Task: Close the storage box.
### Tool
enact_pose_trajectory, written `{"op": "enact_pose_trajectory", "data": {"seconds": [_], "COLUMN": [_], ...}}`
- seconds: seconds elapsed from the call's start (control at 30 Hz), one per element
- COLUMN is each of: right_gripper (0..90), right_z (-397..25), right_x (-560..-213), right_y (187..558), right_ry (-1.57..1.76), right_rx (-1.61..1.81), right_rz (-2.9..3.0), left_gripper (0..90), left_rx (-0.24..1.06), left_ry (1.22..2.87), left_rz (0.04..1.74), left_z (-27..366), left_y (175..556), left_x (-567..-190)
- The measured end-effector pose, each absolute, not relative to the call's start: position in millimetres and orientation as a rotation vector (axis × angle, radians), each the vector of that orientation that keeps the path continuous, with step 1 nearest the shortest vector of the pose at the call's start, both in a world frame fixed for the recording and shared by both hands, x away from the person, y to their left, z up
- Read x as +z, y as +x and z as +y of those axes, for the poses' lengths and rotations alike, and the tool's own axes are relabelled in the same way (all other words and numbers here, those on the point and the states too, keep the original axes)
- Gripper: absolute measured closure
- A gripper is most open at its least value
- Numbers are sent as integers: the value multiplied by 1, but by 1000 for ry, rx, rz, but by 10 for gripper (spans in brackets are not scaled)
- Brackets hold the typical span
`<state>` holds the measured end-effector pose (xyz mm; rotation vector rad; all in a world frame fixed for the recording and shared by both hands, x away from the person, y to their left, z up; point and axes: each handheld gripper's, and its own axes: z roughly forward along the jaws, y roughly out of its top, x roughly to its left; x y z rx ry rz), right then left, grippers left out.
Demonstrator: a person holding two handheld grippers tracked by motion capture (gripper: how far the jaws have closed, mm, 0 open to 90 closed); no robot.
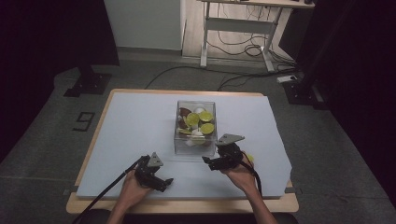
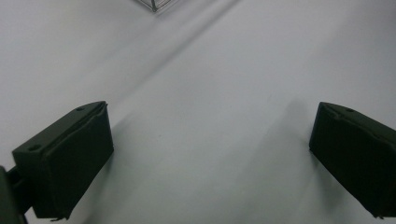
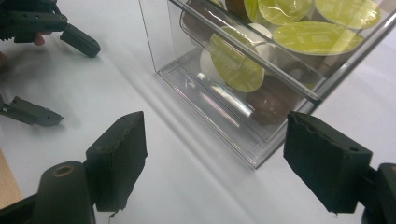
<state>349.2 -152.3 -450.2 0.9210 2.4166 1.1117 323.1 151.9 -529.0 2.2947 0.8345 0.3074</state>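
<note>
Two forearms entering from the near edge, each hand wrapped around a gripper. Left gripper (image 1: 161, 181) held low, jaws spread wide and pointing toward the right one, cable trailing back beside the wrist. Right gripper (image 1: 211, 162) held a little farther forward, grey plate on top, jaws wide apart, angled toward the left gripper (image 3: 46, 74).

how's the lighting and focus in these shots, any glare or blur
High view: dim, dark surroundings, clear box small but legible. Left gripper view: soft, evenly lit white sheet, faint jaw shadows. Right gripper view: bright glare streaks on the box wall, near jaws slightly blurred.
</note>
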Motion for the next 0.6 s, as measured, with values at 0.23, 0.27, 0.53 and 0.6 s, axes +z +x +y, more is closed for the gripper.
{"op": "enact_pose_trajectory", "data": {"seconds": [0.23,0.27,0.53,0.6], "right_gripper": [155,153,136,131], "right_z": [-158,-159,-171,-175], "right_x": [-446,-446,-442,-441], "right_y": [347,347,344,343], "right_ry": [924,926,926,929], "right_rx": [1102,1098,1076,1076], "right_rz": [2411,2411,2401,2395], "left_gripper": [0,0,0,0], "left_rx": [307,307,307,307], "left_ry": [2294,2294,2293,2293], "left_rz": [836,836,836,836], "left_z": [152,152,152,152], "left_y": [323,323,323,323], "left_x": [-529,-529,-529,-529]}}
